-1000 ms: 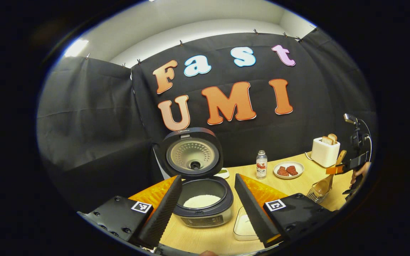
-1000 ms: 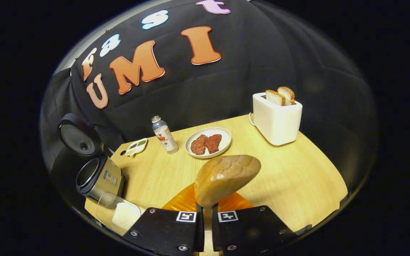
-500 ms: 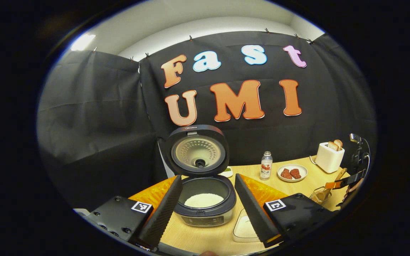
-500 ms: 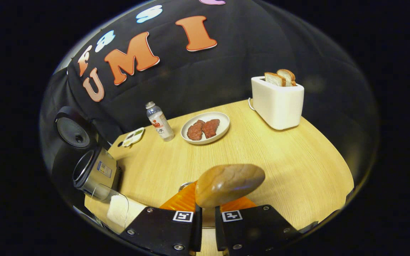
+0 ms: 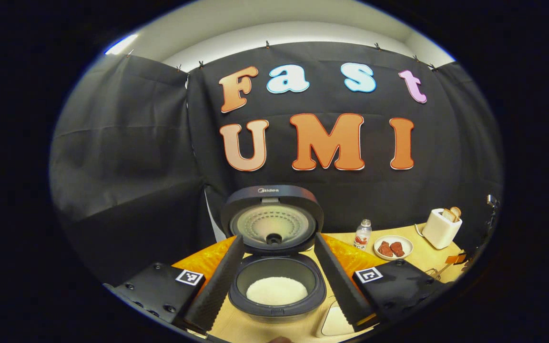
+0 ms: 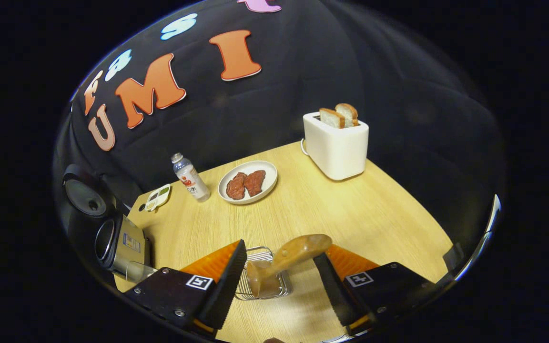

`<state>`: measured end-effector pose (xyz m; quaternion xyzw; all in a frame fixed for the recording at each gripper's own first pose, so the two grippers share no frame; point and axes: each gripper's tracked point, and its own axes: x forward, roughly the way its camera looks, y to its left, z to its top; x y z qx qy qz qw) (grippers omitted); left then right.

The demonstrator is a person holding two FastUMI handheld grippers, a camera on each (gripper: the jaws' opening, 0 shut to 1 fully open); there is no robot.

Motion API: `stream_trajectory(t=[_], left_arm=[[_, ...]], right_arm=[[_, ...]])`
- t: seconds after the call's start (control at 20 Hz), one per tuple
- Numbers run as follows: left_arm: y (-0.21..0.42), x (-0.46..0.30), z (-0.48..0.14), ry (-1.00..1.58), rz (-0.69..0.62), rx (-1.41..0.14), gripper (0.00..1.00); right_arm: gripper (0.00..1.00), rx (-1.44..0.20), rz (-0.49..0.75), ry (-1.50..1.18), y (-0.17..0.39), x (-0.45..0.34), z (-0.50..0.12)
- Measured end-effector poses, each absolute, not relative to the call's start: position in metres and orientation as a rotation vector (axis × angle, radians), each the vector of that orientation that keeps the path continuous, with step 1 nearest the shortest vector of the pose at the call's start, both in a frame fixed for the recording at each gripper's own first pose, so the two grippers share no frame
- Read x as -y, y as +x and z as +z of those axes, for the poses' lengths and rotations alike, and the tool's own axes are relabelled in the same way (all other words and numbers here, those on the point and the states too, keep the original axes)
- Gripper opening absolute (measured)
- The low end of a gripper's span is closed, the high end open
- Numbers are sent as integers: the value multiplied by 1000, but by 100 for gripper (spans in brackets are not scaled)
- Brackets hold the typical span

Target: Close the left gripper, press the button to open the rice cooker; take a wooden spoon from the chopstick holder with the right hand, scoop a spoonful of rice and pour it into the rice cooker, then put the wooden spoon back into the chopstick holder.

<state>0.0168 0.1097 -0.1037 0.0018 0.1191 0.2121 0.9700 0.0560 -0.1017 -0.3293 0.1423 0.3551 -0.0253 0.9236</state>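
- The rice cooker (image 5: 274, 281) stands at the table's (image 6: 360, 219) left edge with its lid tipped up and a layer of white rice in the pot; in the left gripper view it sits between the spread fingers of the left gripper (image 5: 279, 286), which grips nothing.
- The chopstick holder (image 6: 261, 281), an open wire basket, rests near the table's front edge, and the wooden spoon (image 6: 286, 259) leans in it, bowl uppermost and tilted to the right.
- The right gripper (image 6: 279, 281) is spread wide on either side of the holder and touches neither it nor the spoon.
- The spoon looks stiff, light and smooth (probably a little slick), so I would pinch it on the narrow handle below the bowl.
- The wire holder looks light and could shift if nudged.
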Motion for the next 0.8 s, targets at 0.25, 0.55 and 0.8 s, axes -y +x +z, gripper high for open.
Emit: stream_trajectory(t=[0.25,0.55,0.8], left_arm=[[65,-160,-78,-18,461,-232,93],[140,-199,-57,-57,491,-252,93],[179,-209,-97,-76,566,-403,99]], right_arm=[[95,-595,-63,233,69,104,-259],[95,-472,-22,206,79,87,-192],[95,-473,-3,171,75,79,-174]])
